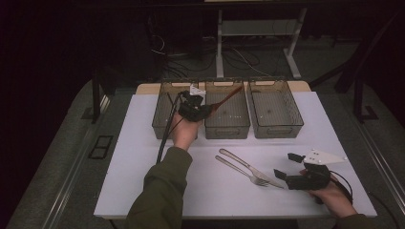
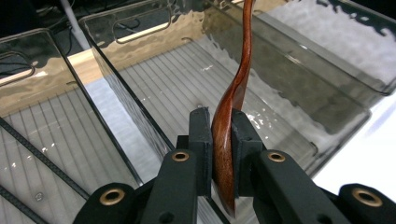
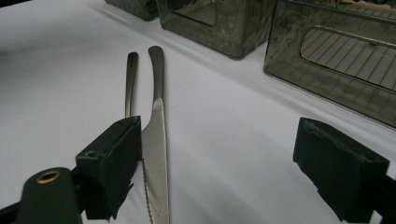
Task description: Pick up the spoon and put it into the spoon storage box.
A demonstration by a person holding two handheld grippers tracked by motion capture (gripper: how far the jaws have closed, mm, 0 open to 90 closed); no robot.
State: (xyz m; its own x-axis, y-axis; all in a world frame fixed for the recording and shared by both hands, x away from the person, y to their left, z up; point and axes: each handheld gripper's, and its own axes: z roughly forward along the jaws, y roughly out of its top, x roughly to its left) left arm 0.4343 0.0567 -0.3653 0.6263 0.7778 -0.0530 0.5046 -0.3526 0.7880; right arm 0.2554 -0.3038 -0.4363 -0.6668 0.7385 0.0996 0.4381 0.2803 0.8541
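- The wooden spoon (image 1: 228, 98) is dark reddish-brown and glossy, with a slim curved handle. It is held clear of the table, above the middle bin (image 1: 227, 116) of three at the table's far edge, and slants up toward the bin's far right corner.
- In the left gripper view the spoon (image 2: 229, 121) stands on edge, its bowl end pinched between the two pads.

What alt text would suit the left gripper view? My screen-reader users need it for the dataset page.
The left gripper, jaws shut, clamps a reddish-brown wooden spoon whose handle rises over the middle clear bin. Another ribbed clear bin stands to the left.
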